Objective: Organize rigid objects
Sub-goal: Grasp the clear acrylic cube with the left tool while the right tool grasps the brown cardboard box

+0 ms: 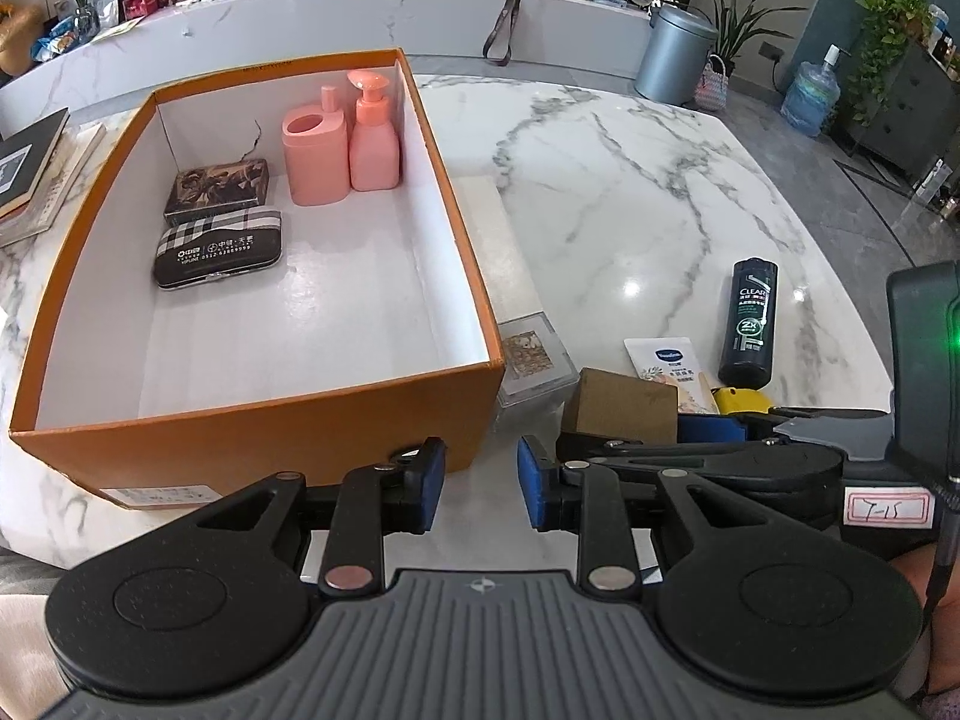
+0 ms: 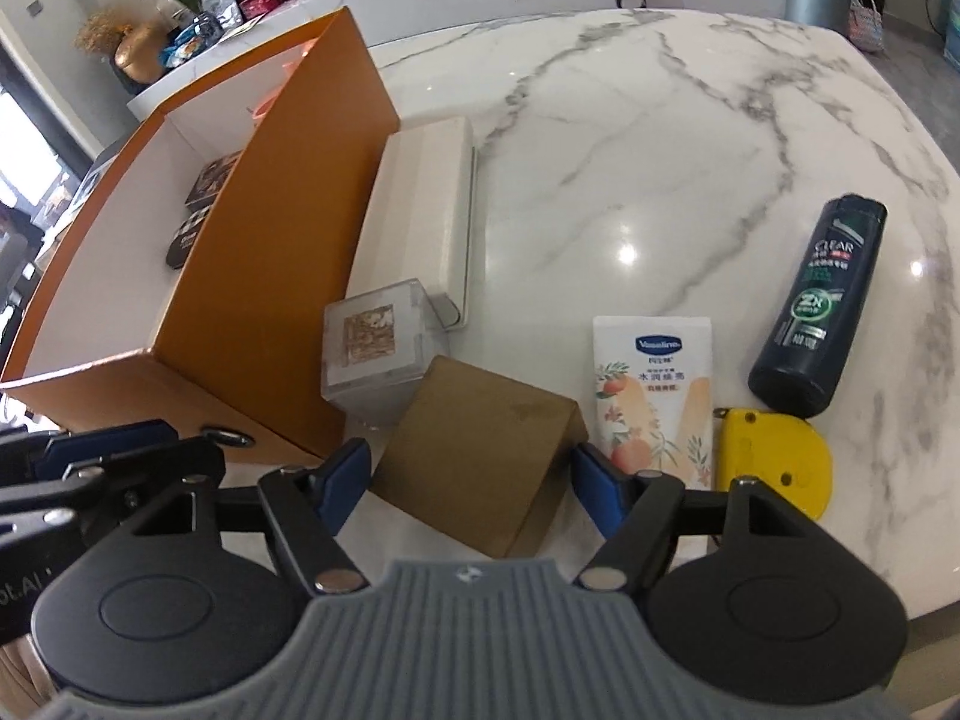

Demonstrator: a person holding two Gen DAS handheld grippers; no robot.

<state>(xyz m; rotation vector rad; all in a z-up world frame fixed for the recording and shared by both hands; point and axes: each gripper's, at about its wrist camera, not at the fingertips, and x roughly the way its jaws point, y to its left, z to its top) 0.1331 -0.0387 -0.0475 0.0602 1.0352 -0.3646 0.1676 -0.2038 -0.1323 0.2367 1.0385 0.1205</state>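
Observation:
An orange box with a white inside holds two pink bottles, a dark patterned tin and a plaid case. My left gripper is open and empty at the box's near right corner. My right gripper is open with its blue pads on either side of a brown cardboard box, apart from its sides. The brown box also shows in the left wrist view. A clear cube, a Vaseline tube, a black Clear bottle and a yellow tape measure lie on the marble table.
A white flat box leans along the orange box's right side. Books lie to the left of the orange box. A white counter with clutter runs behind the table, and a grey bin stands on the floor.

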